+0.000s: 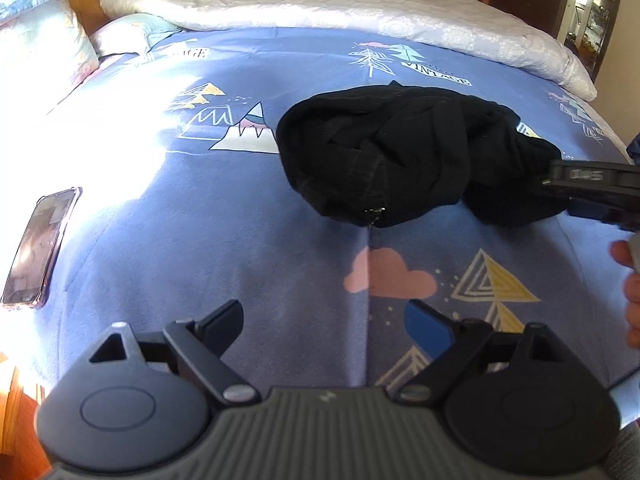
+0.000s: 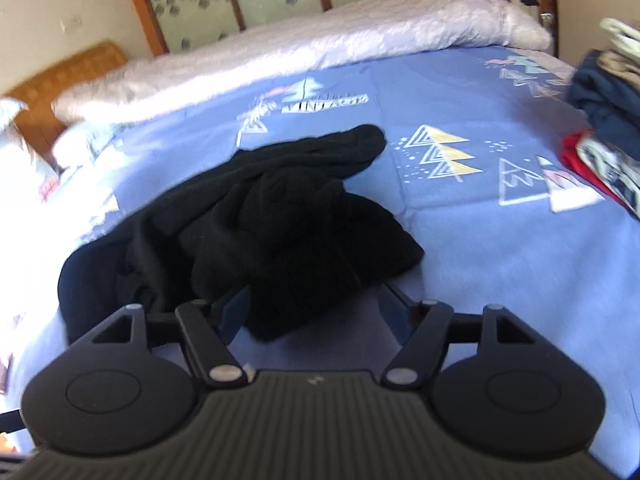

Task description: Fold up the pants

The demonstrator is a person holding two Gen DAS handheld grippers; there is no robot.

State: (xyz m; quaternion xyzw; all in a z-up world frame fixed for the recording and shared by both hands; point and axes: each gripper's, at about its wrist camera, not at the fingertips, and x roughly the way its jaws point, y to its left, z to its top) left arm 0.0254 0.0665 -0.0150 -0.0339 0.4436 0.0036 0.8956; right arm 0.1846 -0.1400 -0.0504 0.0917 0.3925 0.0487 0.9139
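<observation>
Black pants bunched in heap on blue patterned sheet, centre-right of left view. Left gripper at bottom centre, jaws wide, nothing between. Right gripper jaws wide, pants edge between fingers, not pinched. Phone at left edge.

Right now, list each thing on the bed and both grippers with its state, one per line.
Black pants: crumpled in a heap, unfolded, zipper showing.
Left gripper: open, over bare bedspread, holding nothing.
Right gripper: open, pants edge between its fingers, not pinched.
Phone: lying flat, screen up.
White quilt: bunched along the far side.
Clothes pile: stacked at the bed's edge.
</observation>
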